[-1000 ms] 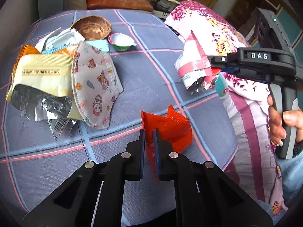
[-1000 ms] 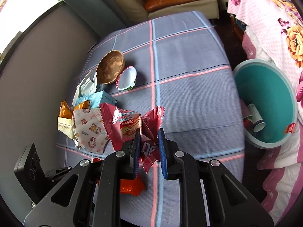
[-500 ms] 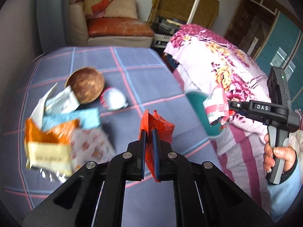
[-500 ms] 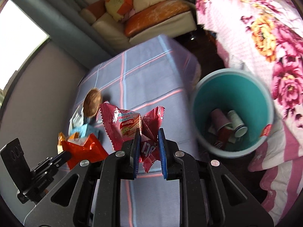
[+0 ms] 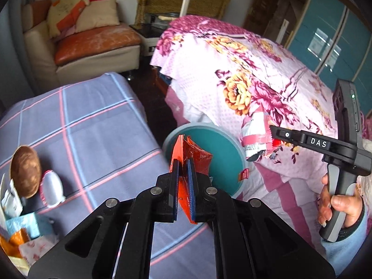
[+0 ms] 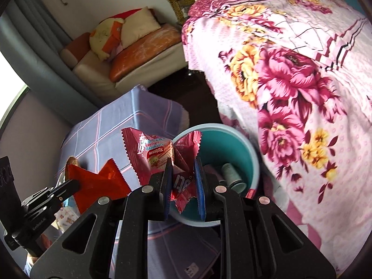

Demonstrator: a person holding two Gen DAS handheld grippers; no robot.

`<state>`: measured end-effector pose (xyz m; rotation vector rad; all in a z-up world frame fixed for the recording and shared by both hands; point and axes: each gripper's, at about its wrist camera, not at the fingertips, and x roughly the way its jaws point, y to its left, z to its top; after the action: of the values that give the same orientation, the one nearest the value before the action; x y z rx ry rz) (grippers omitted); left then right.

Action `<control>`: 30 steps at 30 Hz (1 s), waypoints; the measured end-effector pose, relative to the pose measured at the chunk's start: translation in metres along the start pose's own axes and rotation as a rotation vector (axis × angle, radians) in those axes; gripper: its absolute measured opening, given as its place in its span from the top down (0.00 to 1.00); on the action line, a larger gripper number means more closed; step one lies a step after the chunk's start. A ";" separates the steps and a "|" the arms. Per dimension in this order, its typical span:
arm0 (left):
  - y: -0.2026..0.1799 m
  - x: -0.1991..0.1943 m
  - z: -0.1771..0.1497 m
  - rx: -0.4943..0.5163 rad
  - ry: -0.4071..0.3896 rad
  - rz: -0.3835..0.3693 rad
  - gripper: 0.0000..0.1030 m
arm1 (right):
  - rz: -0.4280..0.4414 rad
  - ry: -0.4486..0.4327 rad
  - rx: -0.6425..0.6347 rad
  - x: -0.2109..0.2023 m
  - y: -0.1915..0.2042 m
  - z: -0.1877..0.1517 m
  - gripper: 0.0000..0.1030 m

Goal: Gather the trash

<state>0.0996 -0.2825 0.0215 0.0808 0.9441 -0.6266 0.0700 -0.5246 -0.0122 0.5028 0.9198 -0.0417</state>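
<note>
Wrappers held, two: one orange-red wrapper (image 5: 193, 160) clamped in the left tongs (image 5: 183, 174), one pink strawberry wafer wrapper (image 6: 160, 153) clamped in the right tongs (image 6: 183, 181), both above the teal bin (image 6: 234, 144). Bin, one, on the floor between the desk (image 5: 93, 125) under a checked cloth and the floral-covered bed (image 5: 244, 69). Desk carries one brown bowl (image 5: 24, 171), more litter. Sofa (image 5: 93, 48) behind.
</note>
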 end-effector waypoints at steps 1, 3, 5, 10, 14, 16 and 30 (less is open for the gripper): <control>-0.003 0.007 0.002 0.008 0.010 -0.003 0.93 | -0.002 0.002 0.005 0.003 -0.004 0.003 0.83; -0.010 0.022 0.005 0.022 0.033 -0.007 0.93 | -0.006 0.007 0.014 0.007 -0.012 0.008 0.83; -0.013 0.035 0.007 0.030 0.056 -0.008 0.93 | -0.009 0.017 0.021 0.014 -0.017 0.011 0.83; -0.016 0.060 0.011 0.041 0.104 -0.008 0.92 | -0.020 0.036 0.023 0.024 -0.026 0.017 0.83; -0.017 0.074 0.016 0.046 0.132 -0.010 0.92 | -0.033 0.046 0.011 0.031 -0.028 0.023 0.83; -0.018 0.080 0.018 0.046 0.141 -0.012 0.92 | -0.040 0.051 0.005 0.035 -0.028 0.025 0.83; -0.013 0.095 0.023 0.040 0.138 0.009 0.23 | -0.058 0.084 0.009 0.053 -0.031 0.032 0.82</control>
<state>0.1494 -0.3448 -0.0362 0.1656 1.0643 -0.6373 0.1188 -0.5571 -0.0493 0.4896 1.0169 -0.0777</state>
